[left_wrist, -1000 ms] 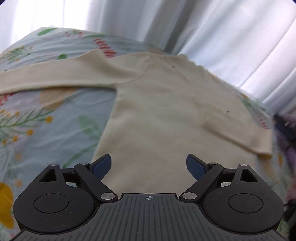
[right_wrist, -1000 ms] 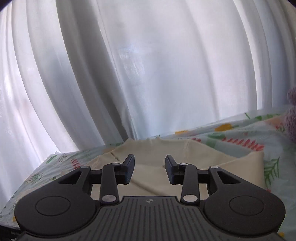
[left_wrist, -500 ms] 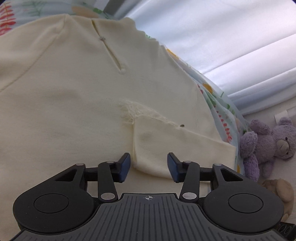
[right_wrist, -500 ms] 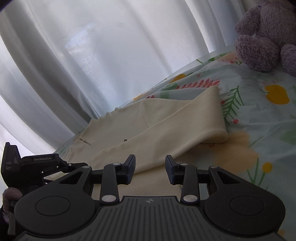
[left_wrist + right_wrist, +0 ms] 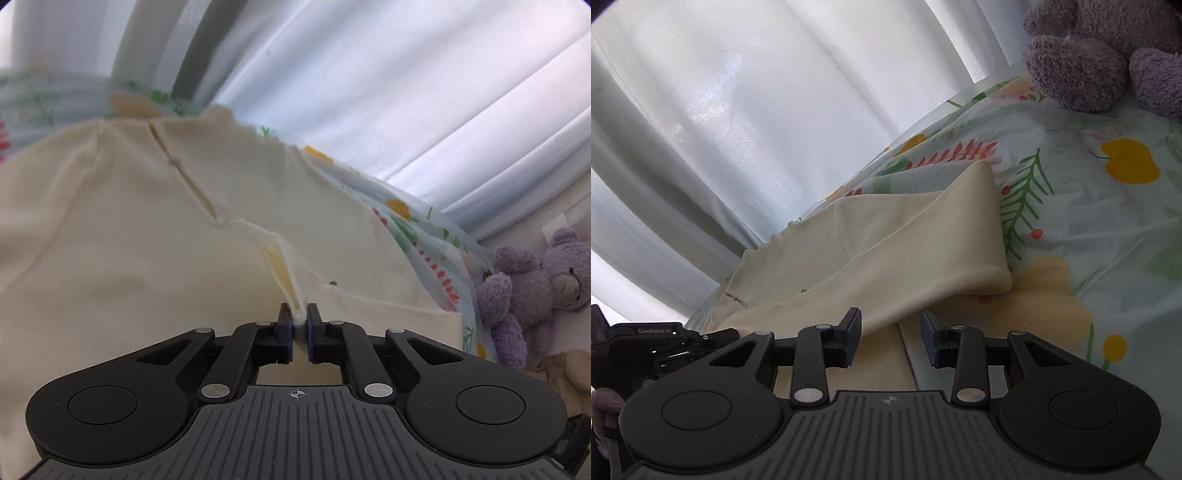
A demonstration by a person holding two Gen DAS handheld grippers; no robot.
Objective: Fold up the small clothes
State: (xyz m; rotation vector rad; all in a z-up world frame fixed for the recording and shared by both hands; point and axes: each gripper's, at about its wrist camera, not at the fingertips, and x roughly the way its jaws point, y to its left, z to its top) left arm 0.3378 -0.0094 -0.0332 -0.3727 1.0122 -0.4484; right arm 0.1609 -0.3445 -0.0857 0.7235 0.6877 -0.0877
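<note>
A cream long-sleeved top lies spread on a floral sheet, back up, with a slit at the neck. One sleeve is folded in across the body. My left gripper is shut on the frayed cuff edge of that sleeve and pinches it upright. My right gripper is open and empty, low over the garment's side edge just below the folded sleeve. The left gripper shows at the left edge of the right wrist view.
The floral sheet covers the surface. White curtains hang close behind. A purple teddy bear sits at the right beyond the sheet's edge, also in the right wrist view. A beige soft toy lies beside it.
My left gripper moved forward to the folded sleeve's cuff and closed on it. My right gripper swung down toward the garment's side edge and stayed open.
</note>
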